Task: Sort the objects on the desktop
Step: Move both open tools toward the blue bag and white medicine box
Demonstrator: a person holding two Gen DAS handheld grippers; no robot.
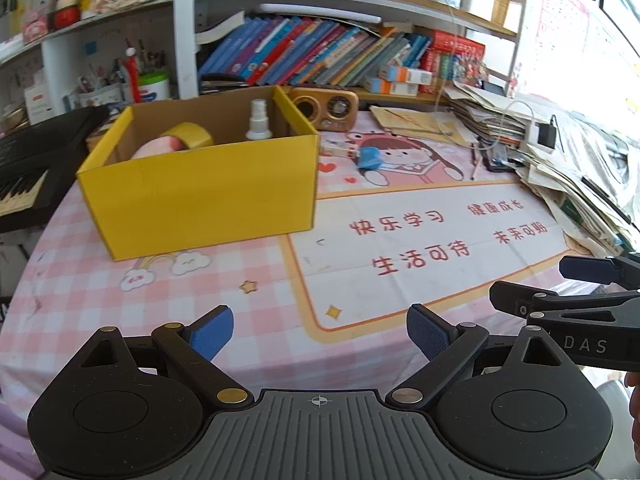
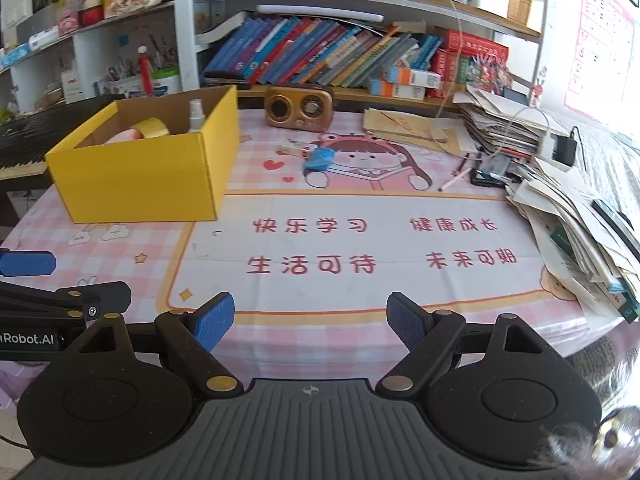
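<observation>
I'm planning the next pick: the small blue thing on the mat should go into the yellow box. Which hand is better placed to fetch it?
Probably the right gripper. The blue object lies almost straight ahead of its open jaws, while it sits off to the right of the left gripper. Both are empty. The yellow box stands left of both.

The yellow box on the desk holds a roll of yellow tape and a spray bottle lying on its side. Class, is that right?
Not quite. In the left wrist view the yellow box holds the tape, but the spray bottle stands upright.
</observation>
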